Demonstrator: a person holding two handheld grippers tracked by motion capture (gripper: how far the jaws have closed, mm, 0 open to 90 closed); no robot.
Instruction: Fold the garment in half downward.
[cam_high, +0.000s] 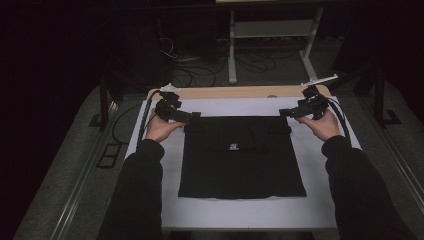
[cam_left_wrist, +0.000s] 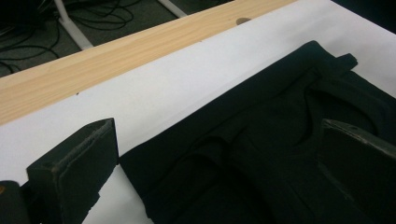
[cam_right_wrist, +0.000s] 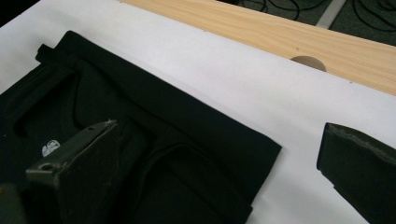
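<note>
**Both grippers at far corners of folded black garment, jaws spread**

Black garment (cam_high: 242, 156) lies flat, folded to a rough square, on white sheet (cam_high: 250, 212) covering the desk (cam_high: 235, 92); bare wood strip shows along desk's far edge. Small white logo (cam_high: 233, 147) near garment centre.

L gripper (cam_high: 192, 116) sits at garment's far-left corner, jaws spread, pointing inward twd the cloth. In left gripper view: one jaw over white sheet just off the cloth edge, other jaw over the black fabric, corner between them. Can't tell if either jaw touches the cloth.

R gripper (cam_high: 283, 113) mirrors it at far-right corner, jaws also apart. In right gripper view: one jaw over the fabric, other over bare white sheet, garment corner in the gap. Nothing pinched.

Person's hands hold each gripper from the outer side, dark sleeves (cam_high: 142, 185) come in from near edge. Cables (cam_high: 145, 117) trail off both grippers twd far side. Room dark; floor cables and a white table frame (cam_high: 232, 45) beyond the desk
</note>
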